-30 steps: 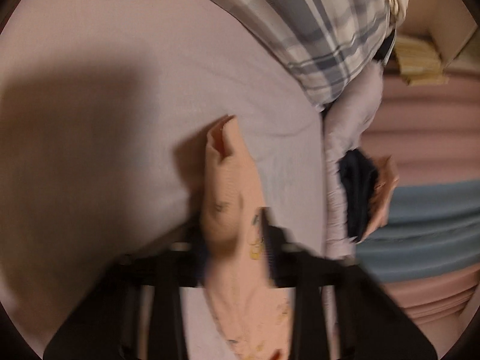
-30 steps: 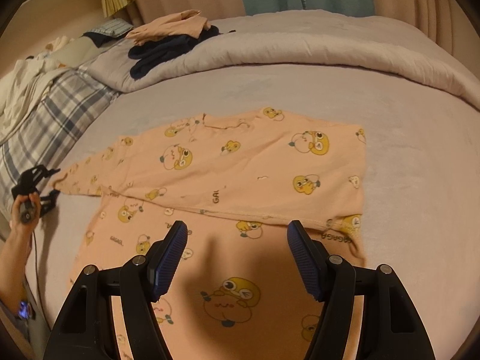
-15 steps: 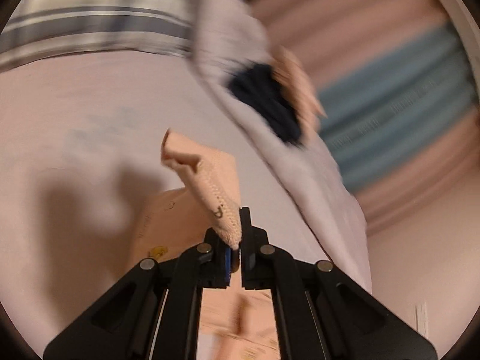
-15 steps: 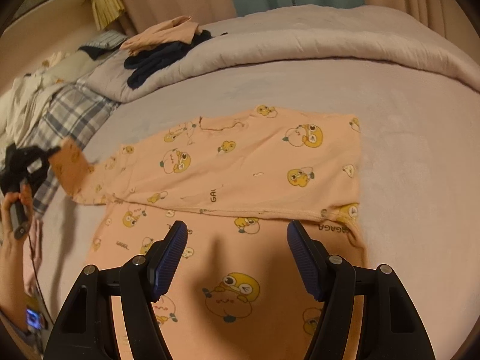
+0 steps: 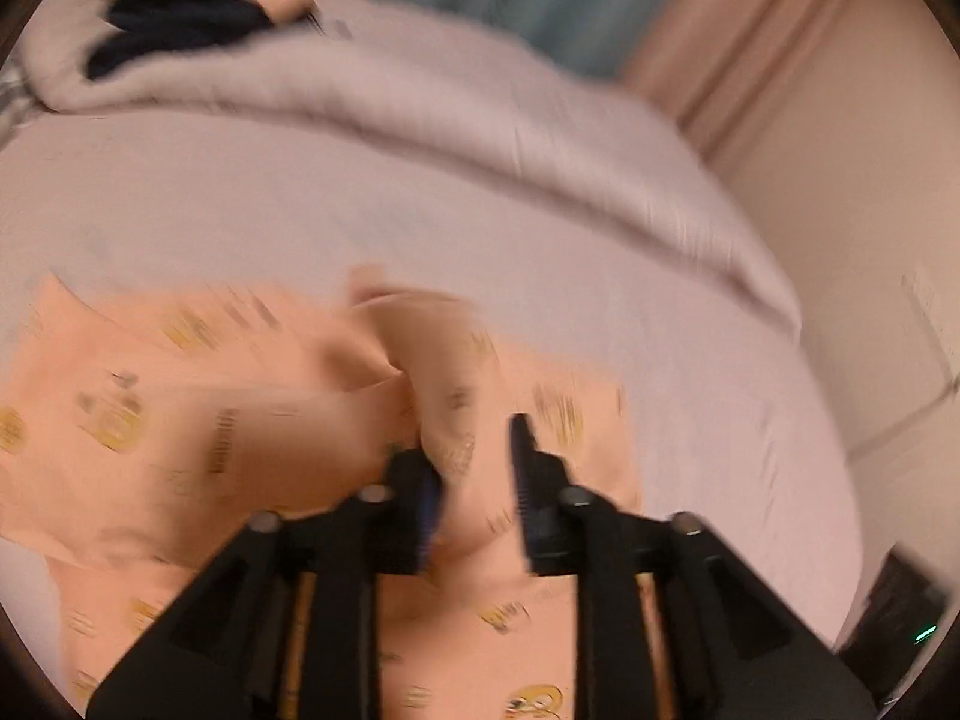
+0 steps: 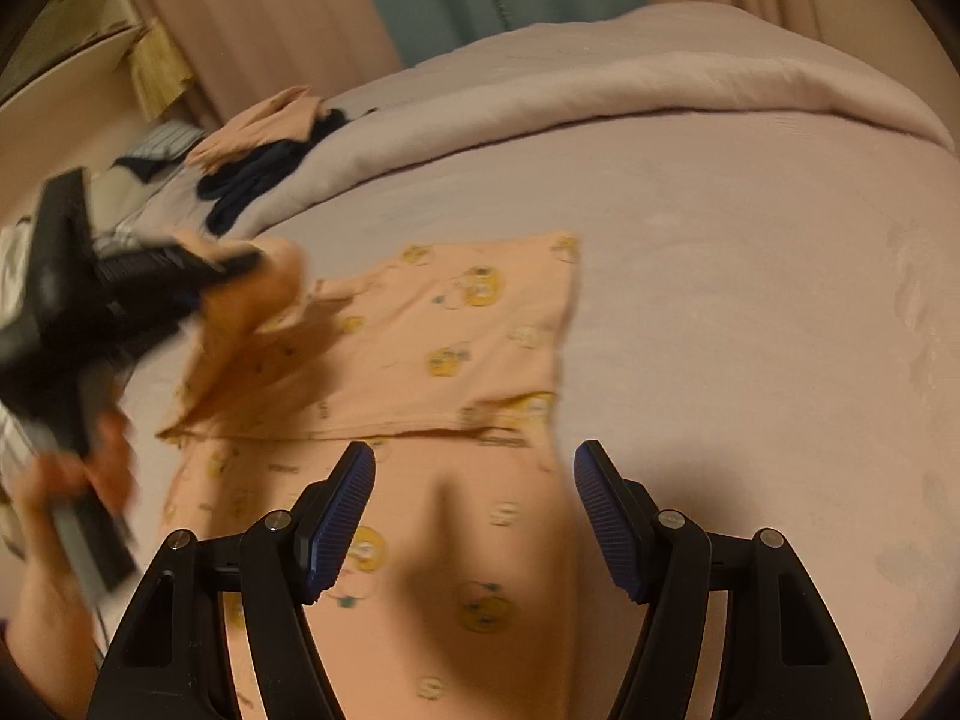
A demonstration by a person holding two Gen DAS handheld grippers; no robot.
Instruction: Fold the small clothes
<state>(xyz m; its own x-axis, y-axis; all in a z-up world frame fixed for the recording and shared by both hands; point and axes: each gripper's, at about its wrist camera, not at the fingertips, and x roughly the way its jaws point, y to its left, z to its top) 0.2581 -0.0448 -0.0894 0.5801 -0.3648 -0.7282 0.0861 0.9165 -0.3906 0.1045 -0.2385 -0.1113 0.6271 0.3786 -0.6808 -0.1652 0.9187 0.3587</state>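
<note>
I am carrying the sleeve point(image 5: 420, 354) across the shirt point(image 6: 480, 324) on the bed point(image 6: 750, 300); my left gripper point(image 5: 474, 468), jaws just parting, is letting it drop. Right gripper point(image 6: 474, 516) is hovering spread, empty. I should lay the sleeve flat.

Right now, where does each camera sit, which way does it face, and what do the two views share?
Left wrist: on the left hand-held gripper, looking down over the peach shirt toward the duvet and curtains; its fingers show, jaws just opening, sleeve fabric between them.
Right wrist: on the right hand-held gripper, looking across the bed; its open fingers show, plus the left hand.
Shared: shirt, duvet, dark clothes, and the left hand-held gripper.
</note>
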